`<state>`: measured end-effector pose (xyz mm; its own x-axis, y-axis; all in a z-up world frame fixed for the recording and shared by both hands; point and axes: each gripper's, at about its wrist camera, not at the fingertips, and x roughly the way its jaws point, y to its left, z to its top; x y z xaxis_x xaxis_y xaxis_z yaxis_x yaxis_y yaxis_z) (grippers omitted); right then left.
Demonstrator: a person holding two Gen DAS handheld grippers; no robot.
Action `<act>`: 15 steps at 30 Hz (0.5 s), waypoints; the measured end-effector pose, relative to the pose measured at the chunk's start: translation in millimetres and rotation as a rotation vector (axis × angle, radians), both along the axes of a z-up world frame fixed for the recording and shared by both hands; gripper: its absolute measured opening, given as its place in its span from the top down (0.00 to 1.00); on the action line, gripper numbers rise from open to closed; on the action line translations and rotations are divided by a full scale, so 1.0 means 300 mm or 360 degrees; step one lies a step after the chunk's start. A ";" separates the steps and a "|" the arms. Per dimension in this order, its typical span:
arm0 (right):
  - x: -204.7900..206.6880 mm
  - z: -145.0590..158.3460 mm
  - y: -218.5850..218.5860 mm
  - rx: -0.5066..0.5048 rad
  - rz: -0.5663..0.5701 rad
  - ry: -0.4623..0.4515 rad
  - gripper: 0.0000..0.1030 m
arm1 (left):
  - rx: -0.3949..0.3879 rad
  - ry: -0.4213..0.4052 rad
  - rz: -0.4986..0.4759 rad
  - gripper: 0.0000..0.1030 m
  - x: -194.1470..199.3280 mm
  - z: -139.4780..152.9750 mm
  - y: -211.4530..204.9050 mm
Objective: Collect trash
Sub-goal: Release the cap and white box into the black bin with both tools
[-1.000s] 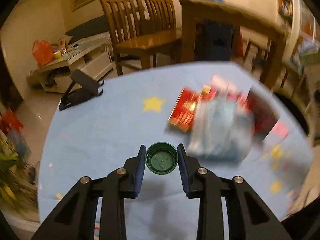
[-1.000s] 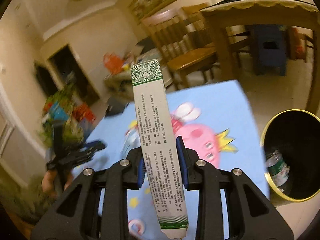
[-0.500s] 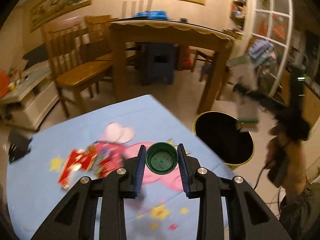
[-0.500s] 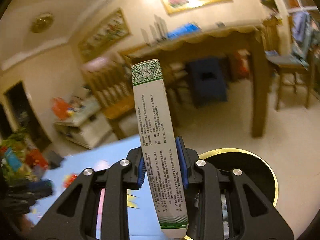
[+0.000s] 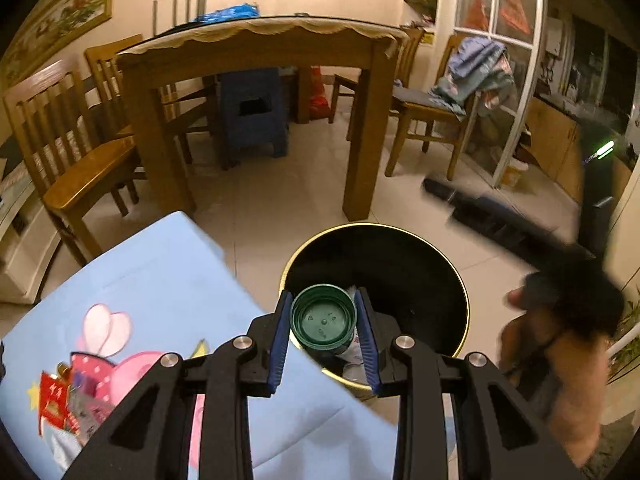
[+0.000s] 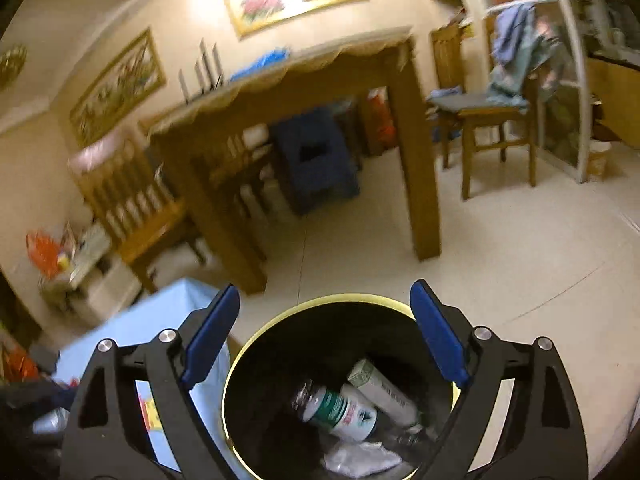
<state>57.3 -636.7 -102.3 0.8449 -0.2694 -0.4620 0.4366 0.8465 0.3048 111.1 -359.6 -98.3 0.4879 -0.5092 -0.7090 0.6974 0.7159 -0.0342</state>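
A green bottle cap [image 5: 323, 317] sits between the blue pads of my left gripper [image 5: 323, 322], which is shut on it above the near rim of the black gold-rimmed bin [image 5: 416, 276]. My right gripper [image 6: 324, 334] hangs over the same bin [image 6: 280, 344], its jaws opening wide with nothing between them. The white and green carton [image 6: 382, 393] lies inside the bin beside a green-labelled bottle [image 6: 340, 414] and crumpled white paper [image 6: 360, 458]. In the left wrist view the right gripper [image 5: 500, 224] shows blurred at the right, held by a hand [image 5: 556, 364].
The blue cartoon-print tablecloth [image 5: 168, 280] borders the bin on the left, with red wrappers [image 5: 54, 404] still on it. A wooden dining table [image 5: 256, 52], chairs [image 5: 72, 160] and a blue stool [image 5: 252, 116] stand behind on the tiled floor.
My right gripper swung over the bin, opened and dropped the carton, which now lies inside. My left gripper carried the cap from over the tablecloth to the bin's rim.
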 end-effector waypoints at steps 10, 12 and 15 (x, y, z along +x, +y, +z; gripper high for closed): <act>-0.298 0.124 -0.141 0.0065 -0.0405 -0.0315 0.08 | 0.0096 -0.0002 -0.0063 0.71 0.041 -0.063 -0.192; -0.327 0.131 -0.172 0.0089 -0.0436 -0.0315 0.07 | 0.0106 -0.0012 -0.0060 0.63 0.050 -0.072 -0.215; -0.351 0.132 -0.194 0.0121 -0.0446 -0.0314 0.07 | 0.0102 -0.0036 -0.0040 0.44 0.052 -0.075 -0.228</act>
<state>-47.9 -694.9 -62.7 0.8179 -0.4747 -0.3252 0.5754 0.6735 0.4641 126.5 -428.0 -120.9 0.4920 -0.4757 -0.7292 0.7153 0.6983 0.0271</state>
